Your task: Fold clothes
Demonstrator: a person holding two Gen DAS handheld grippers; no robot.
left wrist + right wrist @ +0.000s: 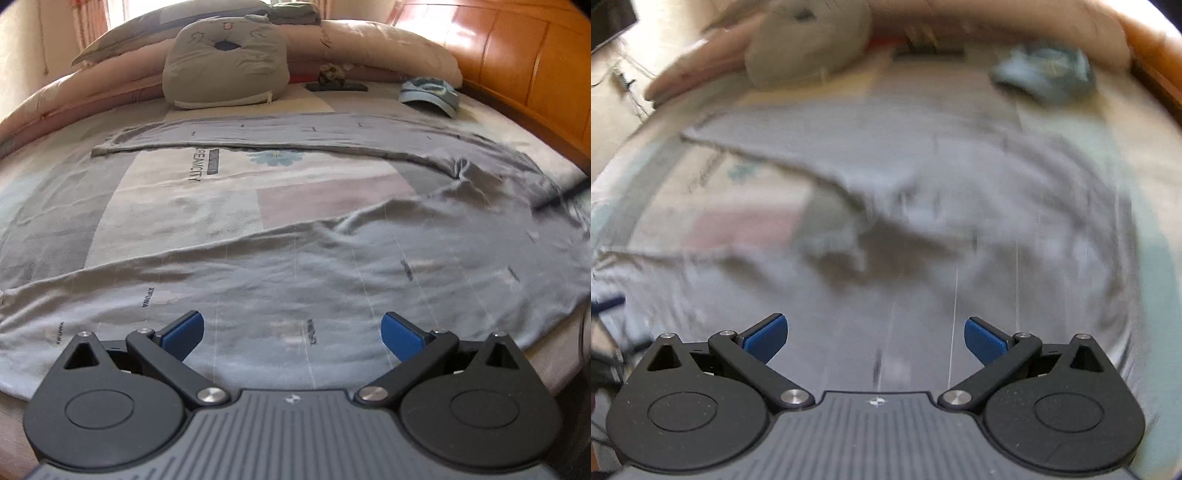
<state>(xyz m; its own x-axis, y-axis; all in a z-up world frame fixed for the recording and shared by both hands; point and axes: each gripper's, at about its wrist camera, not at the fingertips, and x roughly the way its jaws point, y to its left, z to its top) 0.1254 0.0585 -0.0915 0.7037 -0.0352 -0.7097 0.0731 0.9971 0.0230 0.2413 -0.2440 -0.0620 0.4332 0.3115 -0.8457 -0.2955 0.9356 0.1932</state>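
A pair of grey trousers point(332, 266) lies spread flat on the bed, one leg across the near side, the other leg point(258, 136) stretched along the far side, the waist to the right. My left gripper point(291, 334) hovers open over the near leg with nothing between its blue pads. The right wrist view is blurred by motion; it shows the same grey trousers point(960, 206) below my right gripper point(875, 338), which is open and empty. A dark shape, likely the other gripper, shows at the right edge of the left wrist view.
The patterned bedsheet point(207, 206) shows between the legs. A grey cushion point(225, 62), a blue cap point(430, 94) and pink bedding point(369, 48) sit at the far side. A wooden headboard point(517, 62) runs along the right. The bed edge is near, at lower right.
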